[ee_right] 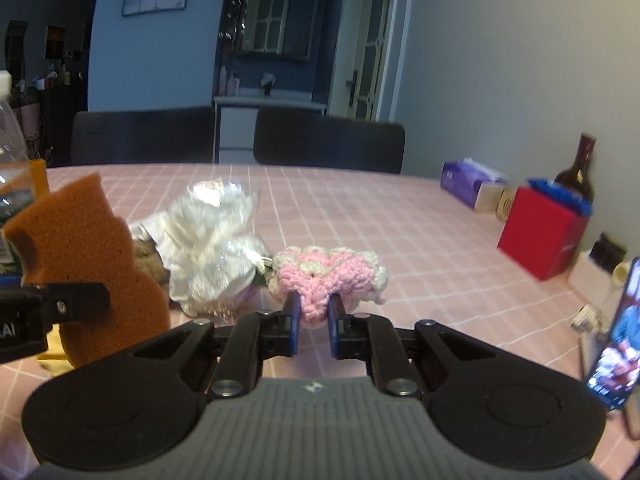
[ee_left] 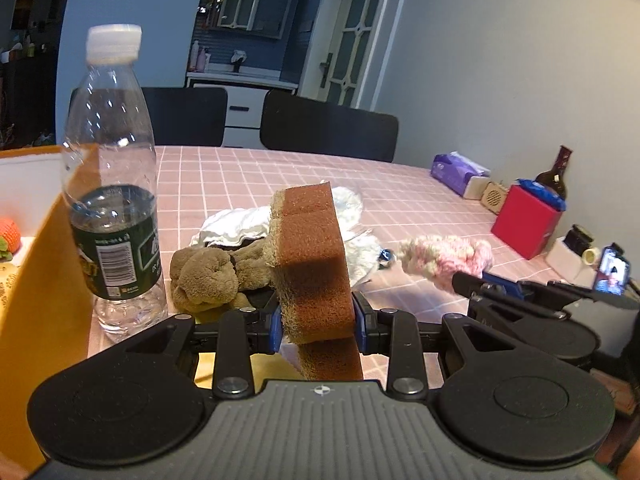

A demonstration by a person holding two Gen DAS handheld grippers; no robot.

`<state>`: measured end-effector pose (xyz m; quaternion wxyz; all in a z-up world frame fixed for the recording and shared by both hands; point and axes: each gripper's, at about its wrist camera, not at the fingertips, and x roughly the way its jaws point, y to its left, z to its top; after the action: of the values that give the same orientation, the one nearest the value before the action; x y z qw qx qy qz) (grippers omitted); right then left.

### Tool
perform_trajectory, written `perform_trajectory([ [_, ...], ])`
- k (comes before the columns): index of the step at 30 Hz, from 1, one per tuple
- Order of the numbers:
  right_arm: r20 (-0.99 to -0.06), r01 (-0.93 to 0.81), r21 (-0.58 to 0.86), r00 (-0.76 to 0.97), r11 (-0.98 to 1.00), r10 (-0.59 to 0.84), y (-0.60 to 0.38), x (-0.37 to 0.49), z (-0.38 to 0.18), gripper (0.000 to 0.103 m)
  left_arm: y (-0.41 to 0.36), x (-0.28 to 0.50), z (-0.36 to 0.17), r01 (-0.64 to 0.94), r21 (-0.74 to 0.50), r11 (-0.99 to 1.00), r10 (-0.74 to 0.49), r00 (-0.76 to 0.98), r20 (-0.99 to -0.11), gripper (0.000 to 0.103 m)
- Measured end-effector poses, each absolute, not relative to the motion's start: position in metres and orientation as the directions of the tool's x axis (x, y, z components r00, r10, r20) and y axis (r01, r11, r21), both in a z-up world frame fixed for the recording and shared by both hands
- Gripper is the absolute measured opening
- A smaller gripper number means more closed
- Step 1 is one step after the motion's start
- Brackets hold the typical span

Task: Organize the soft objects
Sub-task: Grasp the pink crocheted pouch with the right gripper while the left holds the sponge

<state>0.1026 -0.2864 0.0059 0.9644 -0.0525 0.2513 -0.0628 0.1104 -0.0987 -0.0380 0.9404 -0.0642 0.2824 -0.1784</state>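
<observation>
Sponge (ee_left: 312, 264) in left claw (ee_left: 318, 322), crochet (ee_right: 328, 276) in right claw (ee_right: 314, 320); bear (ee_left: 208, 276) beside bottle (ee_left: 112, 184), unsorted.

A counter (ee_left: 280, 168) covered in a pink cloth with a white grid is carrying everything. A clear water bottle (ee_left: 110, 184) with a white cap and dark green label is standing upright near the left edge, just beside an orange box (ee_left: 52, 264). A brown plush toy (ee_left: 208, 276) is lying next to the bottle, and crumpled white plastic wrapping (ee_right: 208, 244) is resting just behind it. Along the right side by the wall, a purple tissue pack (ee_left: 456, 172), a small wooden box (ee_left: 496, 196), a red box (ee_left: 524, 224) and a dark glass bottle (ee_left: 556, 176) are sitting close together. A phone (ee_right: 616, 336) is standing propped, its screen glowing.
</observation>
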Motion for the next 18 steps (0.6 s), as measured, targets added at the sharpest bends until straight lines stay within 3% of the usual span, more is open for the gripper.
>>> perform_trajectory([
  [8,-0.399,0.01,-0.139,0.915,0.99,-0.065,-0.273,0.055,0.052,0.012,-0.077,0.076,-0.007,0.339,-0.235,0.911,-0.411,0.796,-0.445,0.037],
  [18,-0.327,-0.243,-0.061,0.921,0.968,0.21,-0.234,0.008,0.105,0.012,-0.026,0.025,0.035,0.309,-0.216,0.926,-0.369,0.859,-0.355,0.037],
])
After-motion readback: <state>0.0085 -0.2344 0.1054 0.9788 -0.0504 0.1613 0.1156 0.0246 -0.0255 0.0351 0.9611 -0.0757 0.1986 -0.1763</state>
